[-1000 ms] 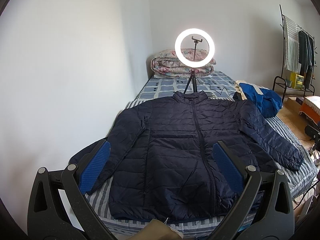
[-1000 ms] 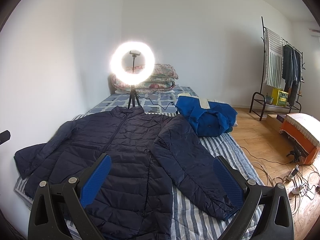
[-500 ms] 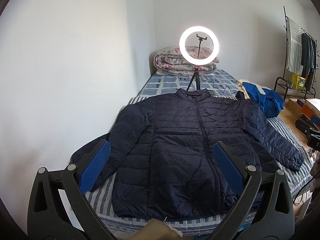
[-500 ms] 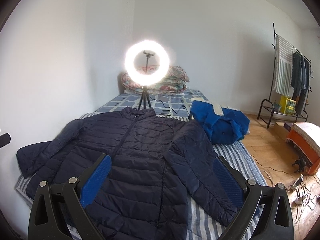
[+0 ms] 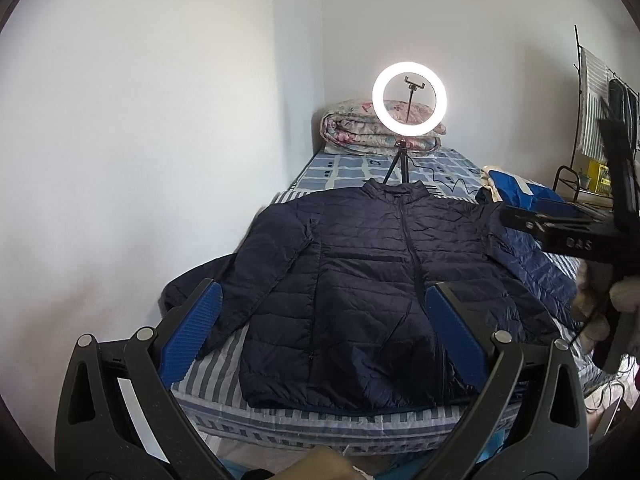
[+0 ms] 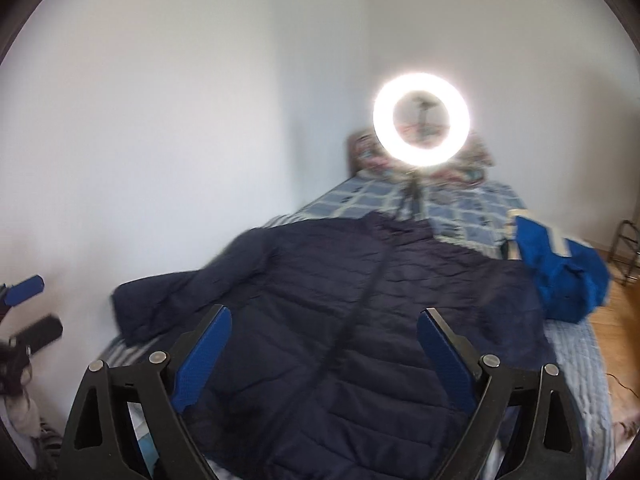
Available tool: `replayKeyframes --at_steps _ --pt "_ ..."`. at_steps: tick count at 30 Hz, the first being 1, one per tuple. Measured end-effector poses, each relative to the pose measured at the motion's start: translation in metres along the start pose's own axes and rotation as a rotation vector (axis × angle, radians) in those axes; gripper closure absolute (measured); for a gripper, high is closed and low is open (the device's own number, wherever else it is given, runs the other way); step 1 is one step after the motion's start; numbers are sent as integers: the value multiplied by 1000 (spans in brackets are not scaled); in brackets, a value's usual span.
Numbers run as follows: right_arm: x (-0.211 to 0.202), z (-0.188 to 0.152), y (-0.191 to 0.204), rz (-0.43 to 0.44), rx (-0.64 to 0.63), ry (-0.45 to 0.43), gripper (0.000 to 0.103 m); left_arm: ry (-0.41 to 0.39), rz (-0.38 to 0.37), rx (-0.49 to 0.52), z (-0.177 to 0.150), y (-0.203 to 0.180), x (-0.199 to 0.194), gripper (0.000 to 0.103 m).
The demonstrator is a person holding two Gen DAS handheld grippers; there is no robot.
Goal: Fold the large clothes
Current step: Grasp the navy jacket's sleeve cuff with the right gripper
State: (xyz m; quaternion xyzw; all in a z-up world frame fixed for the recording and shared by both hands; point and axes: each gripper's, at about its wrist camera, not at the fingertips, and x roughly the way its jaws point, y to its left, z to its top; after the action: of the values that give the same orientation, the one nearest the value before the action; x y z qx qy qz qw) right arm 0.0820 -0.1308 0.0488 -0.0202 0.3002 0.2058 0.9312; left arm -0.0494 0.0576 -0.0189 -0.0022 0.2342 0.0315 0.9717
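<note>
Left wrist view shows the navy quilted jacket (image 5: 372, 300) spread flat and face up on the striped bed (image 5: 288, 416), zipped, collar toward the far end, hem at the near edge, both sleeves angled out from the body. One sleeve runs toward the wall side and drops off the mattress edge; the other lies toward the room side, partly behind the other tool. Nothing is folded yet, so I judge the step in hand to be the approach for a first fold of a sleeve or side panel inward.

The left gripper (image 5: 324, 328) hangs above the near hem, its blue pads well apart with only air between them. The right gripper (image 6: 324, 344) is likewise clear of the cloth; its jaws are closing a little but grip nothing, and its view is smeared by motion.

To do this well, each claw should probably pinch a sleeve near the cuff and at the shoulder seam, taking both layers, since puffy slick fabric is likely to slip. Lift only enough to clear the body, then lay it across the zipper line.

Beyond the collar stands a lit ring light (image 5: 409, 99) on a tripod, a folded quilt (image 5: 356, 132) behind it, and a blue garment (image 6: 560, 272) beside the jacket; sleeves should stay clear of these.
</note>
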Motion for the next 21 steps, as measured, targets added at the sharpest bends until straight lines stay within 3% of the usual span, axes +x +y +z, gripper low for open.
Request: replayKeyframes --at_steps 7,16,21 --pt "67 10 74 308 -89 148 25 61 -2 -62 -36 16 -37 5" --pt "139 -13 187 609 -241 285 49 102 91 -111 -53 47 -53 20" --pt "175 -36 246 691 -314 329 53 126 138 -133 -60 61 -49 24"
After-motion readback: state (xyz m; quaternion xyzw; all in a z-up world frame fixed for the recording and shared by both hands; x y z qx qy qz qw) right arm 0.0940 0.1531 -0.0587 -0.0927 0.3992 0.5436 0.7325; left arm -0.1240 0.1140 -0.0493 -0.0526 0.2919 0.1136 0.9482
